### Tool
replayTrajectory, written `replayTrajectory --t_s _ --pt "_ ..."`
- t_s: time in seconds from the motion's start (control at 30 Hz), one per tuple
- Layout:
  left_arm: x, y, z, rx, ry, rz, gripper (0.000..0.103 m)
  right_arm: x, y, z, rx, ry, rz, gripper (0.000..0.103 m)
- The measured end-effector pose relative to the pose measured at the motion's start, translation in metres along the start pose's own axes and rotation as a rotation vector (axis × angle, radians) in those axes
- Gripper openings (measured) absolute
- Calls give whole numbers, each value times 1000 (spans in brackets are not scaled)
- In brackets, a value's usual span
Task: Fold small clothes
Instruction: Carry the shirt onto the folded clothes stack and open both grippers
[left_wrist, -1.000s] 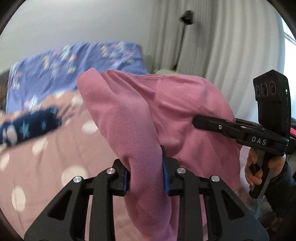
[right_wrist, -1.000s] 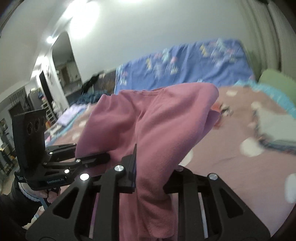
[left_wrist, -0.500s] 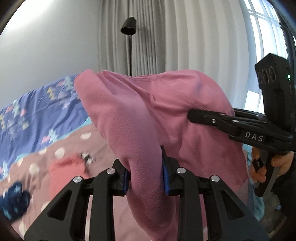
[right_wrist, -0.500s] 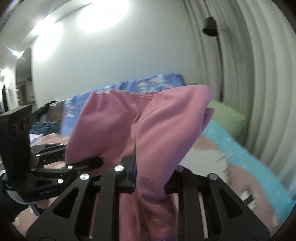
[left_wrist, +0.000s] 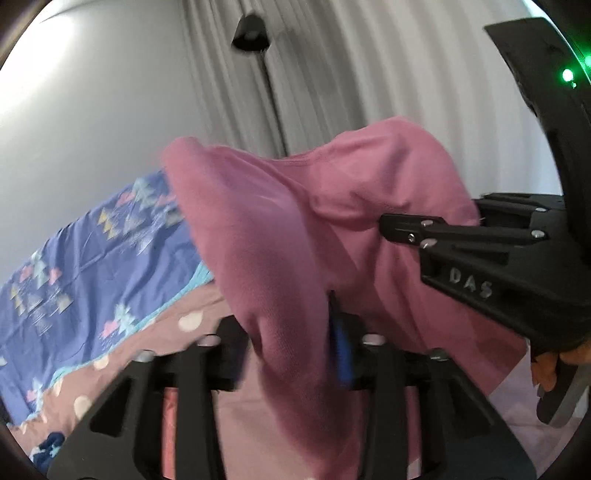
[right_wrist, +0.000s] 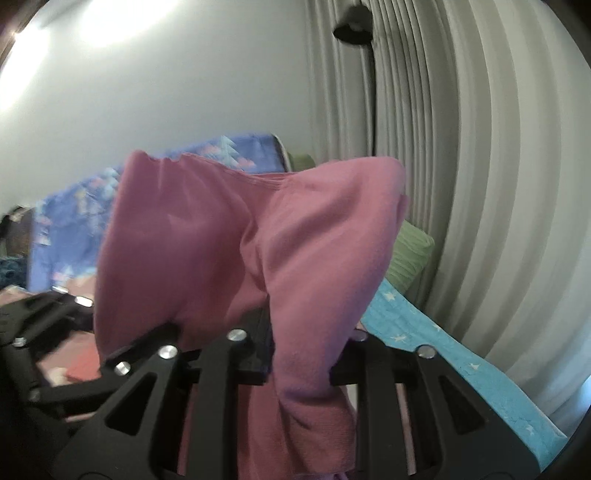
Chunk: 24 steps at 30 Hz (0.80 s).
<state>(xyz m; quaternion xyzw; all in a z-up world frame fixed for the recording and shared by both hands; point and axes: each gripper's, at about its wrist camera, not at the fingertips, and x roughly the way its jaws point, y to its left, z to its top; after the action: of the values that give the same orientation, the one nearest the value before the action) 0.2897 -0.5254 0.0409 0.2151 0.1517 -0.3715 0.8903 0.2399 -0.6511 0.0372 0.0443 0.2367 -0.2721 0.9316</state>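
Pink garment (left_wrist: 295, 229) before gray curtain (left_wrist: 332, 85)

Both tools' jaws have just been opening, apparently loosening on the pink garment (left_wrist: 295, 229) between them.

A bedroom wall (left_wrist: 92, 122) of plain pale grey meets pleated grey curtains (right_wrist: 480, 184) on the right. A black floor lamp (left_wrist: 251, 33) stands before the curtains, its shade near the top of both views. On the left, far side, a blue blanket (left_wrist: 85, 266) with small triangle prints lies over a bed, beside a brown cover with pale dots (left_wrist: 155, 339). A green pillow (right_wrist: 410, 254) rests by the curtains above a turquoise sheet (right_wrist: 436, 332) with white stars.
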Motion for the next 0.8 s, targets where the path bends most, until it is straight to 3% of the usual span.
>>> replayTrajectory --t_s 0.03,0.1,0.2,0.23,0.27,0.43,0.57,0.67,0.7,0.73,0.8 --pt "20 3 -12 -20 56 23 65 14 0 -8 -9 45 -79 62" --pt "39 8 -35 -48 128 28 68 44 -4 -37 -22 177 -194 52" --pt "73 8 -91 -95 319 -4 74 66 -12 -93 26 352 -184 53" --pt "78 3 -112 -87 353 -28 78 66 -11 -109 23 345 -187 55" --pt "77 0 -125 -82 337 -35 79 60 -8 -119 0 307 -203 55" --pt "76 16 -133 -195 371 -77 84 58 -18 -124 75 326 -157 58" --pt "56 16 -139 -254 370 -76 88 48 -8 -122 78 276 -183 61" --pt "22 15 -146 -301 323 -53 91 2 -20 -128 189 195 -177 71" --pt "9 14 -147 -305 299 -41 96 -27 -23 -134 229 130 -152 73" --pt "-13 12 -150 -297 258 -41 99 -60 -23 -141 238 66 -130 73" --pt "-51 5 -152 -257 189 -55 102 -109 -16 -151 190 8 -77 85"
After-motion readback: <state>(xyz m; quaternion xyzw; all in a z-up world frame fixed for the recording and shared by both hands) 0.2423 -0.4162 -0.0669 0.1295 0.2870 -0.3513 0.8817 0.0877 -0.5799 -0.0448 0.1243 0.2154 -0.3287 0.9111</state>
